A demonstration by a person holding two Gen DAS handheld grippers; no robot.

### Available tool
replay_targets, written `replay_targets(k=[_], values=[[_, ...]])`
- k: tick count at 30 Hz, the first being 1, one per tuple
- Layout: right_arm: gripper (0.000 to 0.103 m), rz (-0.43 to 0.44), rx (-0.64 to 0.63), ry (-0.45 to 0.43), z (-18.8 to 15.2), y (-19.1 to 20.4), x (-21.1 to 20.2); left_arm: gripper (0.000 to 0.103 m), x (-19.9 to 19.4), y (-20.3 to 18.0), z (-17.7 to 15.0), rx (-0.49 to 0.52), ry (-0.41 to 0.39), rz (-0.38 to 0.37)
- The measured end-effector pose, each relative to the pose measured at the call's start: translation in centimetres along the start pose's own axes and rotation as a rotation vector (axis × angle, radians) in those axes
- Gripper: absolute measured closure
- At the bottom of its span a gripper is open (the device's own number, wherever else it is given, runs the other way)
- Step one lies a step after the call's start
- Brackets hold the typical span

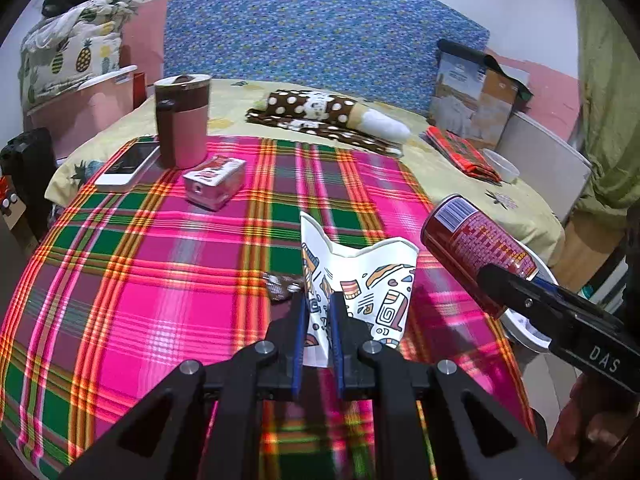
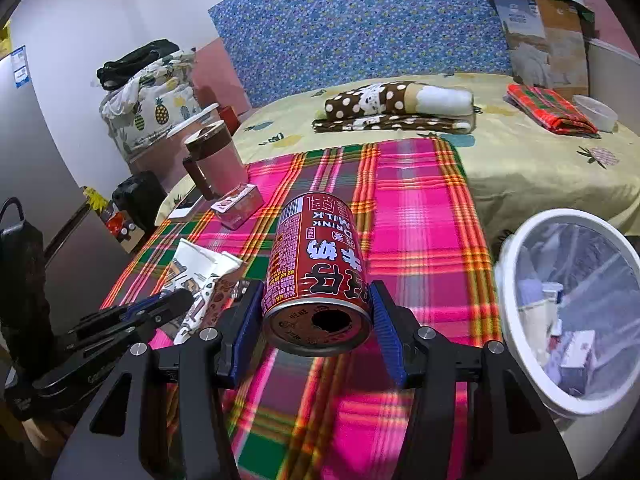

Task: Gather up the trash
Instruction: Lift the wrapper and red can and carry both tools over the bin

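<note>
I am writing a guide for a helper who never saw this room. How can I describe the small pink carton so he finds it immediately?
Start at the pink and green checked cloth that covers the bed. At its far left corner stands a tall pink and brown mug, with a white phone lying beside it. The pink carton lies just in front of the mug; it is the only small box there.

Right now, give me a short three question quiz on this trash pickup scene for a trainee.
1. True or false: the right claw grips the red milk can.
2. What does the left claw hold: A) flattened paper cup, B) phone, C) pink box?
3. Fill in: the white bin sits to the can's ____.

Key: 1 true; 2 A; 3 right.
</note>
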State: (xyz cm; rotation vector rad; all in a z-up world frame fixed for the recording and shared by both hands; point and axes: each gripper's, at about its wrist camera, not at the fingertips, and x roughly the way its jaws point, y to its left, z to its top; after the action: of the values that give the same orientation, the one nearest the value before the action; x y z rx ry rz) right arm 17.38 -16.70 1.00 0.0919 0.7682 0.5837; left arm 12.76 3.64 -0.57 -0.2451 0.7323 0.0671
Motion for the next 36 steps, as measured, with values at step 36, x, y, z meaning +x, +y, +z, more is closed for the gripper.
replay_targets(k=[36], values=[[0.049, -0.232, 0.212, -0.105, -4.0, -11.3, -8.8, 0.09, 1.2, -12.8, -0.8, 0.197, 0.041, -0.181]])
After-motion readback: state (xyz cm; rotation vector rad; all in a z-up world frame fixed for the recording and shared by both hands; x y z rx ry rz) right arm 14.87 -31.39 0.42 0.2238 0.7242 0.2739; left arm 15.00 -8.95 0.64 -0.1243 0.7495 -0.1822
